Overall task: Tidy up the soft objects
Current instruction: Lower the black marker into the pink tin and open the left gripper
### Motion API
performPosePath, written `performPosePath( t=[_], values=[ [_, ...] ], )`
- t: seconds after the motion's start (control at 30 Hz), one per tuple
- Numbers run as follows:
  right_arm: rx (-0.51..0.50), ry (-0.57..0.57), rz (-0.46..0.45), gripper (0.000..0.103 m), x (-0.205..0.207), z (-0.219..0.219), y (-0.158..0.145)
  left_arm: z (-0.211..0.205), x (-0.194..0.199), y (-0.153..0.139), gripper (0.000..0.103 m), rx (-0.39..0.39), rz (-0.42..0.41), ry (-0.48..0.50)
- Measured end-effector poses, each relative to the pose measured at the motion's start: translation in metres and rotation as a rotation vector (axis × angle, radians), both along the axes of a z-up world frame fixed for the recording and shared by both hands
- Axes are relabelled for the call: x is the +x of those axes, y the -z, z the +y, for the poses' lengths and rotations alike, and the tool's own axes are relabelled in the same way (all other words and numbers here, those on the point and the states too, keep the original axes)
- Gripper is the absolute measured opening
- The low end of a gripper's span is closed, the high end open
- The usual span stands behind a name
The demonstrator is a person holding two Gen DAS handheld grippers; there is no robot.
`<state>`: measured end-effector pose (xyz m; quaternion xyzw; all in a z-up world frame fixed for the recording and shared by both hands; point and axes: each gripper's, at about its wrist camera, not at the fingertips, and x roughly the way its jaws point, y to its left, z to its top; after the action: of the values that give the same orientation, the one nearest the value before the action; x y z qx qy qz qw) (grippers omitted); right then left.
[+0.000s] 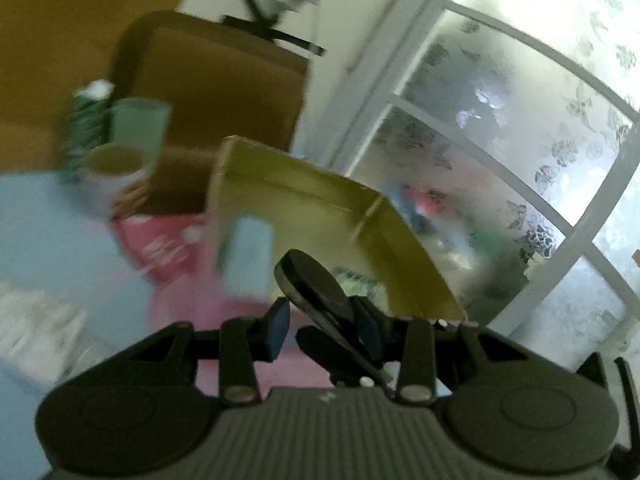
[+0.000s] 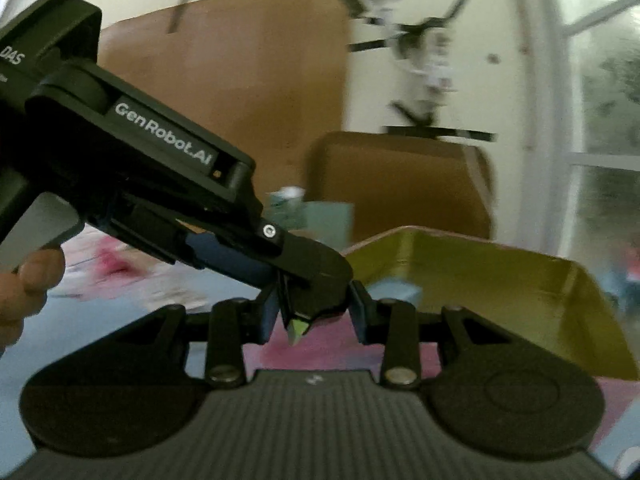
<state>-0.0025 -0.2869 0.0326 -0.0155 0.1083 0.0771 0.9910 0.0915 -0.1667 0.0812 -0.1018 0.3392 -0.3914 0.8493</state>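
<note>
**Jaws of both grippers meeting on one green piece, beside the open box**

Jaws of the left gripper (image 1: 324, 322) pinched together. Seen in the right wrist view entering from the left, carried by a hand (image 2: 24, 292), and closed on a green piece (image 2: 298, 330). Only a narrow pale tip of that piece visible, sticking out under the black fingers.

Right gripper (image 2: 314, 314) with jaws narrow, one pad on each side of that tip. Cannot tell whether pressing on it.

Long axis of the green piece almost upright in the picture, with the tip pointing down and slightly left, above a pink cloth (image 2: 328, 354).

Containers in the left wrist view, all blurred:
- Far left, a patterned green can (image 1: 84, 128).
- Just beside it, a green cup (image 1: 138, 128).
- In front of both, a white cup (image 1: 116, 176), contents not clear.
- Further right, just beyond the jaws, a yellow box (image 1: 320, 184) with its top open.
- At the left corner of the box, a light blue block (image 1: 248, 256).
- Deeper inside the box, something green and patterned (image 1: 356, 280), not possible to identify.
</note>
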Motion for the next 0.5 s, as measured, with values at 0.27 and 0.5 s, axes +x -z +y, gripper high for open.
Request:
performPosePath(
  t=[0.27,0.5],
  values=[
    [0.009,0.193,0.083,0.042,0.041,-0.056,0.011,-0.069,0.027,0.015,0.044,0.096,-0.039,-0.039],
    [0.157,0.255,0.079,0.053,0.033,-0.076,0.019,-0.039,0.003,0.02,0.044,0.112,-0.098,-0.06]
  ],
)
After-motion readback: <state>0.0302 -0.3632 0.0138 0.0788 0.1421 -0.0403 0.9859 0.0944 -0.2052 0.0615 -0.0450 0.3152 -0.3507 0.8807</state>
